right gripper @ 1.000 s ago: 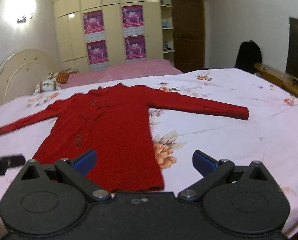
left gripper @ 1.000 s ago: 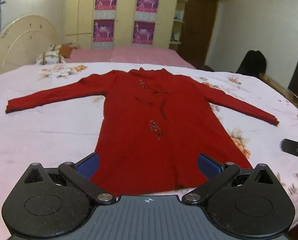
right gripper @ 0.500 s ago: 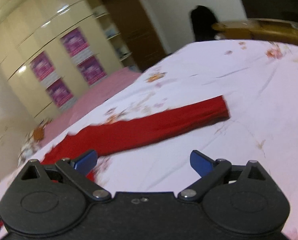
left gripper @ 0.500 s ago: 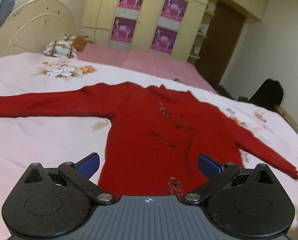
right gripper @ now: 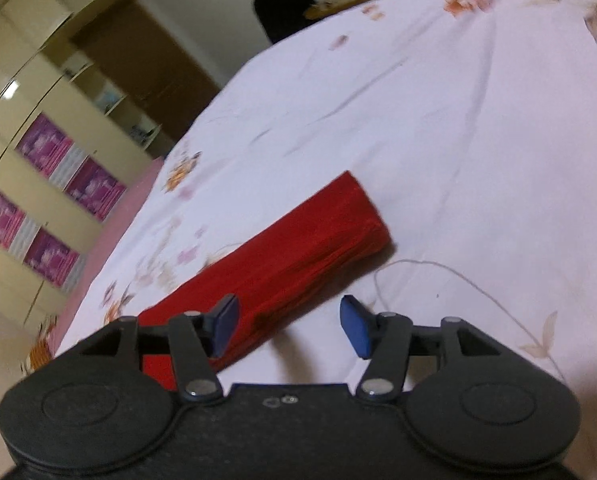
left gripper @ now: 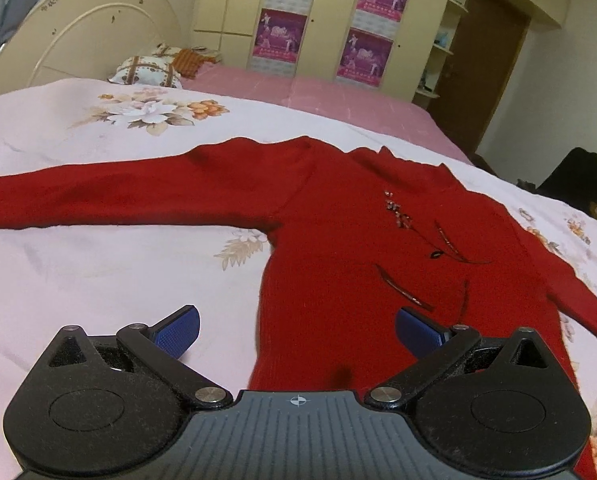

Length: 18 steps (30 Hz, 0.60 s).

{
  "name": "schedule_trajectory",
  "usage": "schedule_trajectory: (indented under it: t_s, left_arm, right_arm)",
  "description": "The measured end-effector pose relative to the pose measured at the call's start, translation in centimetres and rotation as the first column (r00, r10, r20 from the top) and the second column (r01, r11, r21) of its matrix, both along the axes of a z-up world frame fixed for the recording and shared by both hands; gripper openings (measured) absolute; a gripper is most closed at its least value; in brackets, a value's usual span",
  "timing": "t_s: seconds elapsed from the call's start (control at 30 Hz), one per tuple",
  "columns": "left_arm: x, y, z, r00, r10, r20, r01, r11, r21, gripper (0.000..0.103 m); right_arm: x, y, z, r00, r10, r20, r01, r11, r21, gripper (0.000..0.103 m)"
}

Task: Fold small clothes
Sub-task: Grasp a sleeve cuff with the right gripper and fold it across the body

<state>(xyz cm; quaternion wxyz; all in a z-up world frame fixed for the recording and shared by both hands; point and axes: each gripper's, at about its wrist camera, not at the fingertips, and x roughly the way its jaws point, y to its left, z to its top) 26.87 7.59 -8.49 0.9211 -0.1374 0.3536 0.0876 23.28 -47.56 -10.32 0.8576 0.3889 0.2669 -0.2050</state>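
Right gripper (right gripper: pixel 290 330) now closing over sleeve (right gripper: pixel 282 256), lying diagonal

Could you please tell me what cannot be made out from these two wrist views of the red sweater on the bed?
- Left wrist view: the red sweater hem is hidden behind the left gripper body; the left cuff runs off the frame's edge.
- Right wrist view: only the right sleeve shows; the right gripper, jaws closing, covers its near end, so contact is unclear.
- Right wrist view: the wardrobe posters are blurred.
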Motion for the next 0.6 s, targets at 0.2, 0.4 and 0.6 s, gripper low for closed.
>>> schedule_trajectory:
  t_s: [0.2, 0.4, 0.6]
  left_arm:
    - [0.9, 0.4, -0.6, 1.0, -0.015, -0.01, 0.015, 1.0, -0.02, 0.103]
    - [0.4, 2.2, -0.5, 1.0, -0.016, -0.025, 0.016, 0.999, -0.031, 0.103]
    - [-0.5, 4.8, -0.5, 0.997, 0.047, -0.054, -0.046, 0.999, 0.02, 0.103]
  right_arm:
    - [0.9, -0.2, -0.4, 0.999, -0.045, 0.006, 0.045, 0.999, -0.017, 0.025]
    - [2.7, 1.1, 1.8, 1.0, -0.008, -0.004, 0.008, 0.99, -0.142, 0.008]
    - [8.8, 10.7, 6.4, 0.959, 0.282, 0.009, -0.259, 0.894, -0.366, 0.007]
